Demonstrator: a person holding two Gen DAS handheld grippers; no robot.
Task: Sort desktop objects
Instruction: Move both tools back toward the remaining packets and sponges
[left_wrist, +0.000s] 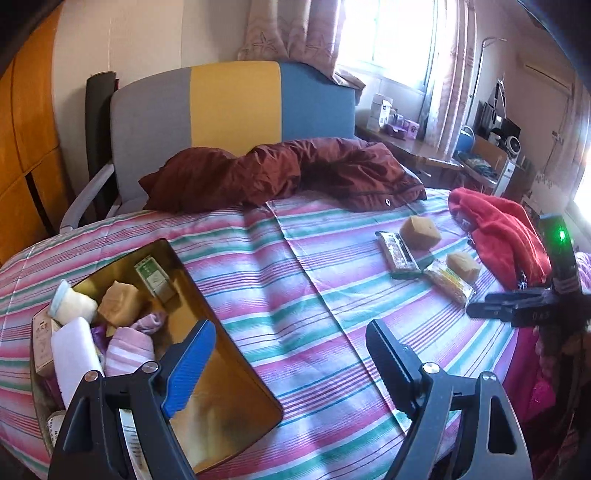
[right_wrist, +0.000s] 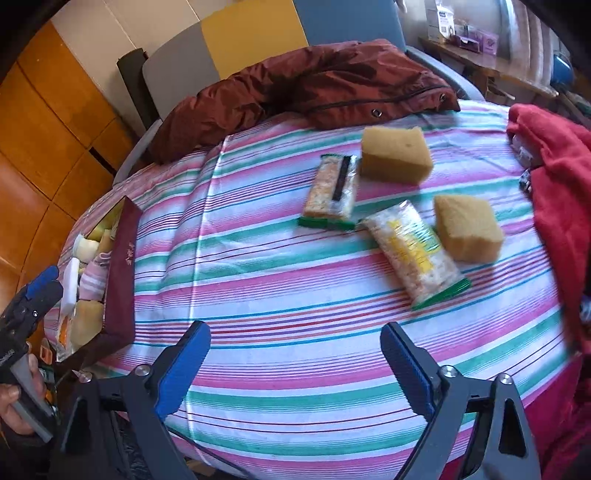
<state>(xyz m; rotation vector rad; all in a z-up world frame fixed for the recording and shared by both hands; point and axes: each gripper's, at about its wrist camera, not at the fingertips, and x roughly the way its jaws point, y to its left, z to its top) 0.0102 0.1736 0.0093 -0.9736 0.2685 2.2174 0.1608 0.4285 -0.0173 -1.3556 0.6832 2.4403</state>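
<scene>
Yellow snack pkt (right_wrist: 417, 251) just ahead of empty R gripper (right_wrist: 295, 365)

We see four loose items lying together on the right of the striped cover. The larger tan sponge (right_wrist: 396, 156) sits farthest back, with the green-ended snack bar (right_wrist: 332, 192) flat just to its left. Nearer lies the yellow-printed snack packet (right_wrist: 415, 253), angled, and the smaller tan sponge (right_wrist: 467, 229) rests just to its right. On the left stands the gold-lined box (left_wrist: 236, 384) with dark red sides, open and holding sponges, rolled pink socks, small cartons and a white block.
</scene>
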